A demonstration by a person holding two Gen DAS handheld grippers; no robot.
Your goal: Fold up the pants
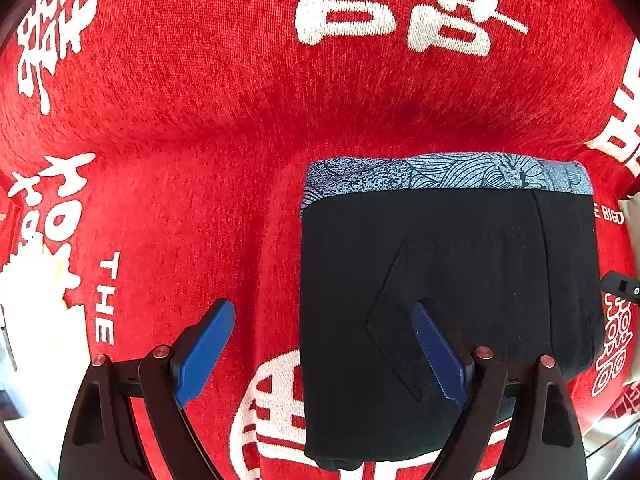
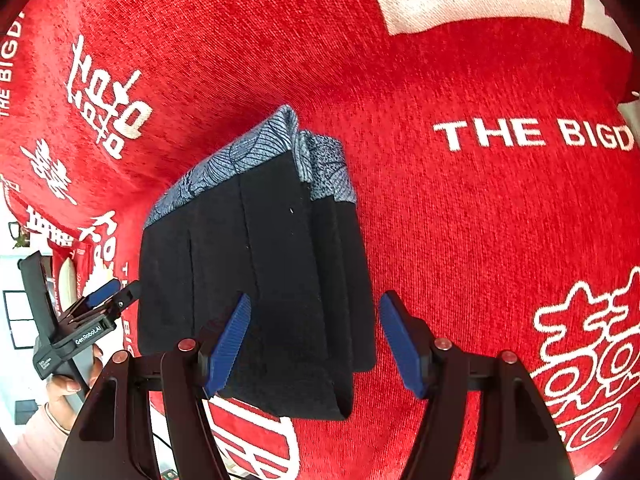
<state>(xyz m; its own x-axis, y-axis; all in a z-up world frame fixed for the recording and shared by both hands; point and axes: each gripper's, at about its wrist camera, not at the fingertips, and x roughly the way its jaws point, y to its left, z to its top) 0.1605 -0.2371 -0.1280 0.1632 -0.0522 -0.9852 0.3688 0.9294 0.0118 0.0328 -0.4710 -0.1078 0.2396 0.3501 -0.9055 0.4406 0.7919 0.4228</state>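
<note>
Since the pants [image 1: 448,300] already lay folded into a compact black stack on the red cloth [image 1: 200,100], waistband toward 12 o'clock, the left gripper [image 1: 324,352] and right gripper [image 2: 316,344] hovered wide open, empty, apparently released

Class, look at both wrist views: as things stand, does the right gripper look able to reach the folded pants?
Probably yes. The right gripper is open and hovers right over the near edge of the folded pants on the red cloth, with nothing lying between them.
</note>
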